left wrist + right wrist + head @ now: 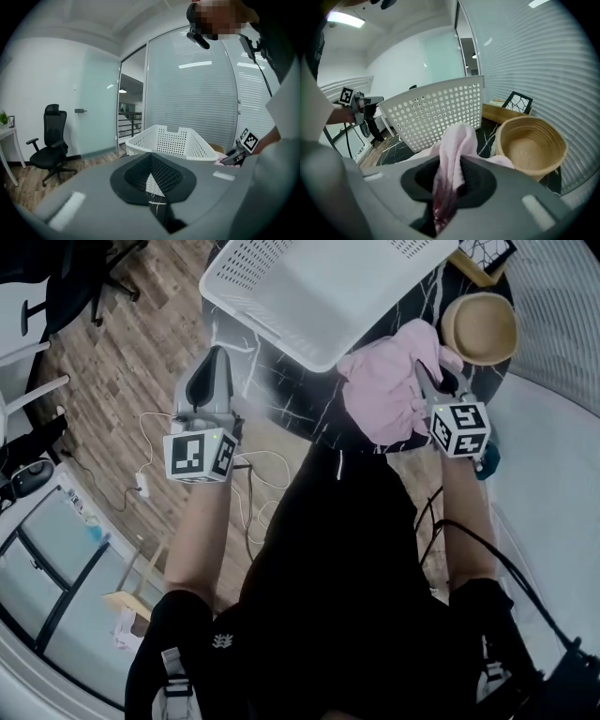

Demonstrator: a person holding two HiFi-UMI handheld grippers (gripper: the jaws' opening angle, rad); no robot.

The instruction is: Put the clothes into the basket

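My right gripper (430, 381) pinches the crumpled pink cloth garment (386, 390) at the black marble-patterned table's (281, 401) near edge, with the white perforated plastic basket (314, 287) just beside it, ahead and leftward.

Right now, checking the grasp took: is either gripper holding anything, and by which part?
Right gripper pinches a bunched fold of the pink garment; left gripper holds nothing.
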